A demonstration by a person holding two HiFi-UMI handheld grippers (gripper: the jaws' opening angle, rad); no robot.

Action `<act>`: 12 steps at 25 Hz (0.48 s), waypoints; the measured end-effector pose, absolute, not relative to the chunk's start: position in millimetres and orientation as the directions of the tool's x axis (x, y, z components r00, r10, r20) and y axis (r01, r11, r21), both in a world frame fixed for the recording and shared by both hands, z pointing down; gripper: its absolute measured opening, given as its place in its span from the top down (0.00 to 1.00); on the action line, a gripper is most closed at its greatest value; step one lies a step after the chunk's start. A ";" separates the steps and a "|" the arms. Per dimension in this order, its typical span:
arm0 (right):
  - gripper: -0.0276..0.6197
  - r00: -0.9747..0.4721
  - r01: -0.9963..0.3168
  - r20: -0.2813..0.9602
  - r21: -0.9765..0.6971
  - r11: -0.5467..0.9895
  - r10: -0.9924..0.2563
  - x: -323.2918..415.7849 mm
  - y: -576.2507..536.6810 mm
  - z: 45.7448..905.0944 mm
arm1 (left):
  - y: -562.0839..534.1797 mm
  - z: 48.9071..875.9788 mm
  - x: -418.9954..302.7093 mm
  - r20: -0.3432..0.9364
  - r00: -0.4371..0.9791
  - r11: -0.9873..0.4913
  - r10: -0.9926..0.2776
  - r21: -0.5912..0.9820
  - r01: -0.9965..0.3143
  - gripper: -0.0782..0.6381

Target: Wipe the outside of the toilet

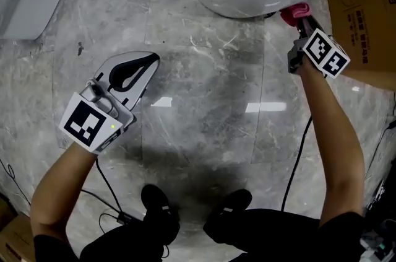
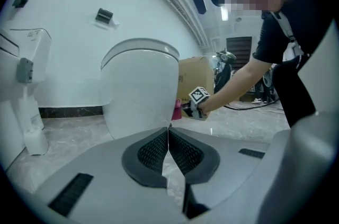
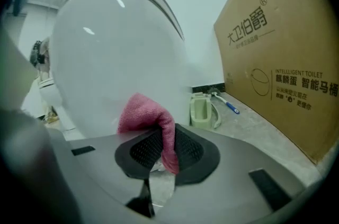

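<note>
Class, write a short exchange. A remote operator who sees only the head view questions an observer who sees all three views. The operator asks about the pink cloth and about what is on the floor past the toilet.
Operator: Is the pink cloth really clamped in the right gripper?
Observer: Yes. The right gripper view shows its fingers shut on the cloth, which drapes over their tips.
Operator: What is on the floor past the toilet on that side?
Observer: A pale green holder stands by the wall between the toilet and the cardboard box. A blue-handled brush lies next to it.
</note>
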State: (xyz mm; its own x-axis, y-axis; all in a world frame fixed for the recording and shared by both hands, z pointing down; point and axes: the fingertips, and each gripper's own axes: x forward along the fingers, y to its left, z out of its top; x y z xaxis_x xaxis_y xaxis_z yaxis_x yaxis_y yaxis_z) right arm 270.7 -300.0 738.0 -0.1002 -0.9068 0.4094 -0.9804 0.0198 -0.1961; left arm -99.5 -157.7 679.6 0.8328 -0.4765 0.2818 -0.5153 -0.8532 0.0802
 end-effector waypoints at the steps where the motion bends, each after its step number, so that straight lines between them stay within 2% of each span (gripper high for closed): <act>1: 0.85 -0.144 -0.978 0.390 -0.194 0.071 -0.909 260.3 -292.9 726.5 | -161.9 673.8 -101.7 0.277 0.819 -0.836 -0.503 0.086 -0.543 0.87; 3: 0.85 -0.219 -0.969 0.366 -0.187 0.160 -0.904 236.0 -272.4 702.8 | -166.1 659.1 -104.5 0.268 0.791 -0.805 -0.550 0.081 -0.587 0.87; 7: 0.85 -0.285 -0.950 0.354 -0.231 0.212 -0.891 195.5 -215.7 651.8 | -160.0 615.7 -99.3 0.274 0.769 -0.787 -0.577 0.065 -0.614 0.87; 12: 0.85 -0.358 -0.928 0.327 -0.228 0.295 -0.874 157.4 -159.7 556.7 | -140.5 533.3 -97.4 0.276 0.722 -0.716 -0.634 0.142 -0.683 0.87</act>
State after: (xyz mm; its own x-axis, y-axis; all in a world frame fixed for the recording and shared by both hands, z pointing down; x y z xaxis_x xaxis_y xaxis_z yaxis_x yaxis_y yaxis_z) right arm 157.4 -159.7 556.7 -0.3584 -0.8743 0.3274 -0.9279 0.2952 -0.2275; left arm -97.4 -140.5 533.3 0.7221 -0.6344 0.2757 -0.6834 -0.7161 0.1421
